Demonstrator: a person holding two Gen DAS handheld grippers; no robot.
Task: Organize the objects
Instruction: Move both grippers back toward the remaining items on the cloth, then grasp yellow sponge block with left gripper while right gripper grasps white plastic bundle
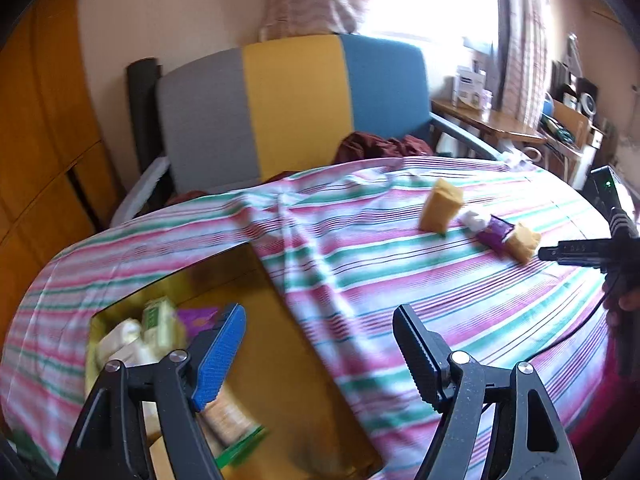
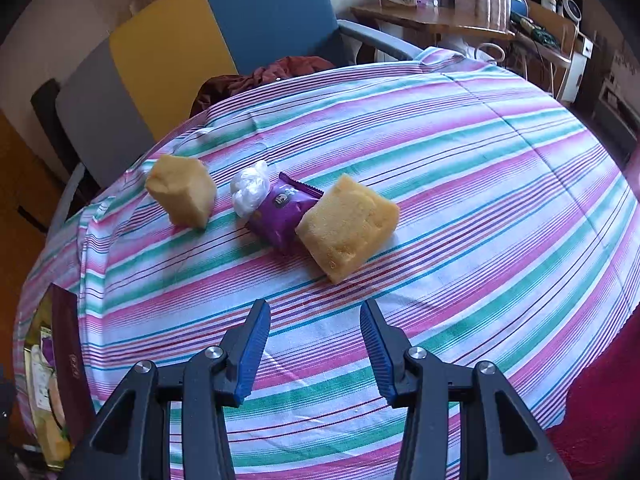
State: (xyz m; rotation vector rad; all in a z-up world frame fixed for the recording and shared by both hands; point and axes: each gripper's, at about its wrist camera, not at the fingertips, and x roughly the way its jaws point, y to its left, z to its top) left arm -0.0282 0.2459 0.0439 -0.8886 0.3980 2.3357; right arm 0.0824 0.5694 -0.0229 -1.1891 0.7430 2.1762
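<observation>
On the striped tablecloth (image 2: 460,184) lie a yellow sponge (image 2: 348,226), a purple snack packet (image 2: 282,212), a white plastic wad (image 2: 250,188) and a second yellow sponge (image 2: 182,190); they also show far right in the left wrist view: sponge (image 1: 440,204), packet (image 1: 496,232), sponge (image 1: 522,240). My right gripper (image 2: 314,324) is open and empty, just short of the near sponge. My left gripper (image 1: 320,332) is open and empty above a golden box (image 1: 280,320) that holds several snack packets (image 1: 156,328).
A grey, yellow and blue chair (image 1: 288,100) with a dark red cloth (image 1: 380,146) stands behind the table. A wooden desk (image 1: 492,124) with clutter is at the back right. The box edge (image 2: 68,344) shows at the far left of the right wrist view.
</observation>
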